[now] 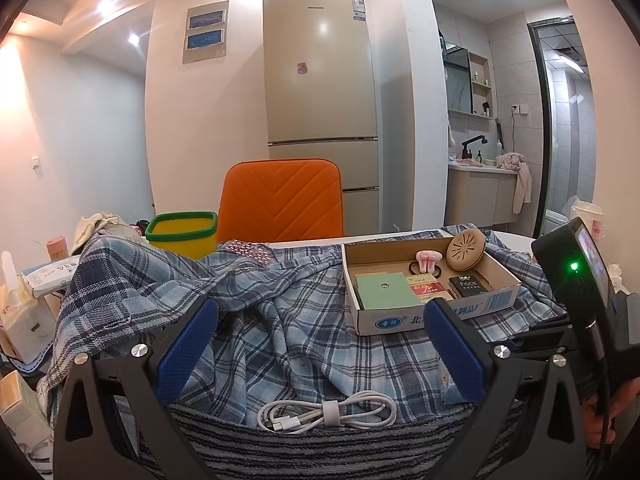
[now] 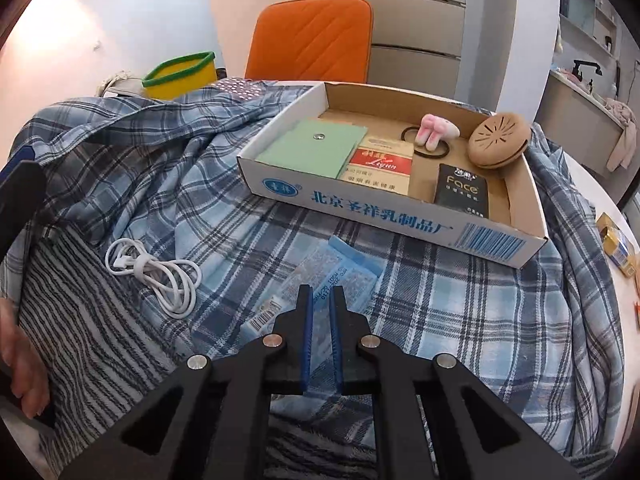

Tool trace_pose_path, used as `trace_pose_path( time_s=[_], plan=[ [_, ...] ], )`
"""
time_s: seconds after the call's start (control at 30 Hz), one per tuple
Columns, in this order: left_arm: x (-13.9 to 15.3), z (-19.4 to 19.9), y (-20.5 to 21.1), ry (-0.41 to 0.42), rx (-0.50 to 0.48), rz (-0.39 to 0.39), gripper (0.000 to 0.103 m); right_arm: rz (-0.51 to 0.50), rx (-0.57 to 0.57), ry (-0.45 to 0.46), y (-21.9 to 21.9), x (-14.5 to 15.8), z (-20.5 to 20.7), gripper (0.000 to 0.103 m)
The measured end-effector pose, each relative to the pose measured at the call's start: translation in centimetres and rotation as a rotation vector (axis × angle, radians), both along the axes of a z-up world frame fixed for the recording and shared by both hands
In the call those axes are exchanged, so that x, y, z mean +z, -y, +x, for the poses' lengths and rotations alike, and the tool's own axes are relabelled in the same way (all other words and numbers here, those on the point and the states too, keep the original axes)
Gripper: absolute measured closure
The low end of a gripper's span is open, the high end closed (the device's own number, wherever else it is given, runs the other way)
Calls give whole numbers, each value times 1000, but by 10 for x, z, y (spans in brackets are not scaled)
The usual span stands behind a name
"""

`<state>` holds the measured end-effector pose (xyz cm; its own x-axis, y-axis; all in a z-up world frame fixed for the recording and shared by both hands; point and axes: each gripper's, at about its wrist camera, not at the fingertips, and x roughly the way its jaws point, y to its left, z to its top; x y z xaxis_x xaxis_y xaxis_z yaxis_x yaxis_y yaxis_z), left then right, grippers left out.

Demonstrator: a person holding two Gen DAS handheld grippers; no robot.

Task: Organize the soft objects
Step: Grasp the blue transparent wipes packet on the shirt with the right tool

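Observation:
A blue plaid cloth (image 2: 440, 312) lies spread and rumpled over the table, with a grey striped cloth (image 2: 80, 320) at its near edge. On the plaid lies a flat light-blue packet (image 2: 344, 268). My right gripper (image 2: 321, 292) points down onto it and is shut, its pads pinching the packet's near part. My left gripper (image 1: 320, 306) is open and level over the plaid cloth (image 1: 280, 320), with nothing between its fingers. A coiled white cable (image 1: 324, 416) lies just below it on the striped cloth (image 1: 320, 452).
A shallow cardboard box (image 2: 380, 216) sits on the plaid and holds a green pad, small packets, a pink bunny hair tie and a round tan case. Behind the cloth stand a yellow bin (image 1: 182, 236) with a green rim and an orange chair (image 1: 280, 200). Boxes crowd the table's left edge.

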<state>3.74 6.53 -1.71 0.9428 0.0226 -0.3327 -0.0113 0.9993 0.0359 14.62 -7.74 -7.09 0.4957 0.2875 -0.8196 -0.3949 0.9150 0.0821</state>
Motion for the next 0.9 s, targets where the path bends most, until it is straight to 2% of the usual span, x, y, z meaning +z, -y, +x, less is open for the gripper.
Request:
trace_pose_path(
  time_s=[0.17,0.23,0.3,0.4,0.7,0.9],
  plan=[
    [0,1,0,-8,0,1,1,5,-4,5,0,1,-1,93],
    [1,1,0,-4,0,0,1,1,-16,31,1,4,-3,85],
    [0,1,1,-5,-1,3,1,3,-18,67,2,11,-8,35],
    [0,1,2,-6,-1,3,1,3,-14,112,2,17,-13,33],
    [-4,5,0,-25,10,1,1,-62,26,-32,-10,-5,3,32],
    [-5,5,0,-32,12,-1,1,-85,9,-41,-10,-9,2,34]
  ],
)
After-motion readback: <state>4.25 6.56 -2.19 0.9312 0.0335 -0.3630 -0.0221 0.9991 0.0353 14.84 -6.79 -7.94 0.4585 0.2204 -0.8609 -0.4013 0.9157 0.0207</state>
